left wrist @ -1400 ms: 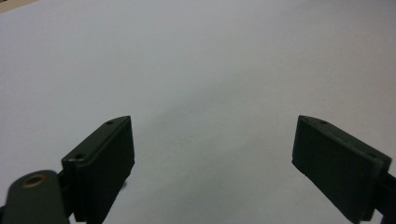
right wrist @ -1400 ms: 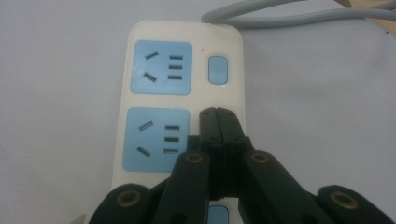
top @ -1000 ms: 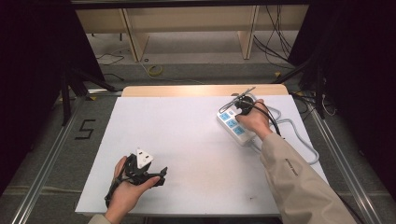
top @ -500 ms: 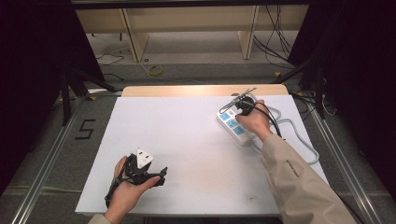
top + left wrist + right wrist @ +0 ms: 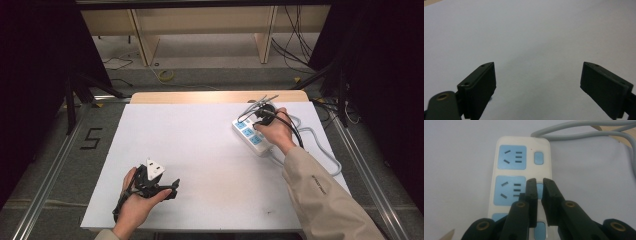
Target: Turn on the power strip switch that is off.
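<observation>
Right gripper view is showing the power strip (image 5: 520,177) lying flat on the white counter (image 5: 456,170), directly under the right tool (image 5: 539,182). That tool's jaws have just been parting a little; they are standing nearly together, with a thin gap and nothing between them, tips hovering over the middle switch (image 5: 539,188) beside the middle socket. Whether the tips are touching the switch is hard to tell. The press on this switch looks done or nearly done; the far switch (image 5: 538,157) and the near one under the tool are probably waiting. Its grey cable (image 5: 574,133) is curling away beyond the tool. Near the counter's front edge, the left tool (image 5: 537,82) is resting wide apart, gripping nothing.
</observation>
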